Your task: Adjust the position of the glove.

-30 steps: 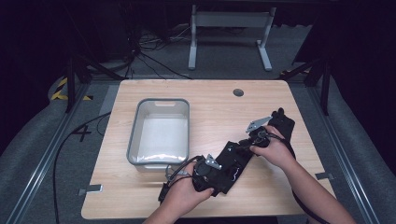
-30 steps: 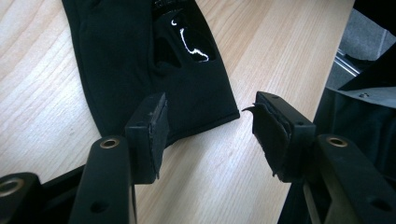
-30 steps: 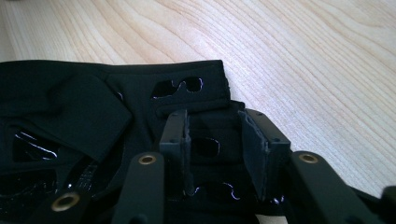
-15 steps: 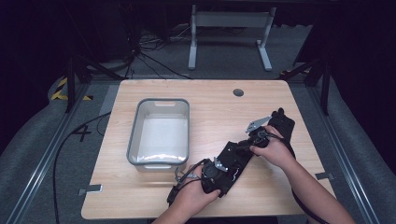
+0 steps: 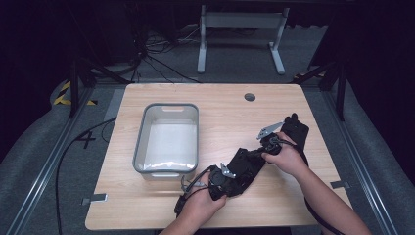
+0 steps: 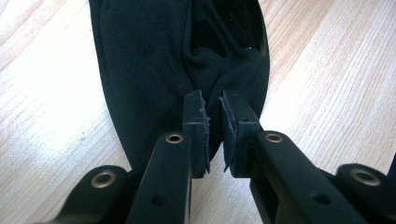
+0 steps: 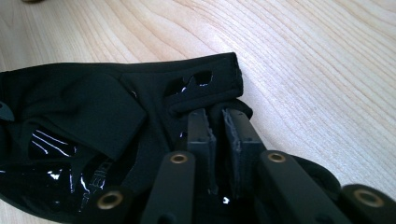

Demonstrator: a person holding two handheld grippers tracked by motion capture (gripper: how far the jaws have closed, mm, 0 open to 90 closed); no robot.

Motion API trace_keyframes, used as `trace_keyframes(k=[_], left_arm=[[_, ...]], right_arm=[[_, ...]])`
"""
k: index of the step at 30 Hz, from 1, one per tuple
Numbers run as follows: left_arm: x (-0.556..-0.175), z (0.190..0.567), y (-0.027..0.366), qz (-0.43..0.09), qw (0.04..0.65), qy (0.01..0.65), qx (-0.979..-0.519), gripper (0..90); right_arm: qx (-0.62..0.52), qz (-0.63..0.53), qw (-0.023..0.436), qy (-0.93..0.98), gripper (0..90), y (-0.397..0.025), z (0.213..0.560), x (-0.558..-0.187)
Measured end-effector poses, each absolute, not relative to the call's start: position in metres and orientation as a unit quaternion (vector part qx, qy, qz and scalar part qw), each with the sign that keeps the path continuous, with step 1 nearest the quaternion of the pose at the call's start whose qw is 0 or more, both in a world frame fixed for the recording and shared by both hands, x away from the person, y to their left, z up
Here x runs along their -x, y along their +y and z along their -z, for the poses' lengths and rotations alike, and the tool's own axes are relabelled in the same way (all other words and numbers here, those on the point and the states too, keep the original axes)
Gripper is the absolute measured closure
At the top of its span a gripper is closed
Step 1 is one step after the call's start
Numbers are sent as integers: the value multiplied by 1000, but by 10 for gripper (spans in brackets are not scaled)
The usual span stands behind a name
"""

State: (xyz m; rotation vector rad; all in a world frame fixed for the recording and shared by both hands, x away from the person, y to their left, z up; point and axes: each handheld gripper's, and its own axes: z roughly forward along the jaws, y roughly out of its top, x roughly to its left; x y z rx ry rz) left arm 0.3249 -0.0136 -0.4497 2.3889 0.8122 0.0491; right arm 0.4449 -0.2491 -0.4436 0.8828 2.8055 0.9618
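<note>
A black glove [image 5: 246,165] lies stretched on the wooden table [image 5: 230,112] between my two grippers. My left gripper [image 5: 221,177] holds its near end. In the left gripper view the left gripper [image 6: 213,100] is shut on a puckered fold of the glove [image 6: 144,60]. My right gripper [image 5: 270,140] holds the far end. In the right gripper view the right gripper [image 7: 215,116] is shut on the glove [image 7: 93,107] just below its cuff, which has small holes. A second black glove [image 5: 296,129] lies flat beyond the right hand.
A grey plastic bin [image 5: 142,142] stands left of the gloves with a pale bottom showing. A round cable hole [image 5: 249,97] sits near the table's far edge. A cable trails from the left gripper toward the front edge. Metal frame legs stand on the floor beyond.
My left gripper has shifted a little to the right and away from the front edge, with the glove in it. The right hand has stayed in place.
</note>
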Motion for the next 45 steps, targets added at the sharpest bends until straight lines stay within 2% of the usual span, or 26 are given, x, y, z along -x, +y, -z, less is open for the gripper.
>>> trace_keyframes(k=[8, 13, 25, 33, 45], left_arm=[[-329, 439, -7, 11, 306, 309, -901, 834], [-328, 425, 0, 6, 314, 301, -900, 836], [-323, 400, 9, -2, 322, 269, -908, 837], [-325, 398, 3, 20, 300, 205, -932, 834], [-336, 413, -7, 14, 252, 181, -951, 822]], right_arm=[[-272, -305, 32, 912, 850, -248, 430, -435], [-278, -312, 33, 908, 848, -255, 417, -426], [-328, -387, 35, 861, 837, -290, 388, -366], [-354, -393, 55, 847, 832, -297, 390, -331], [-380, -359, 42, 851, 813, -298, 416, -312]])
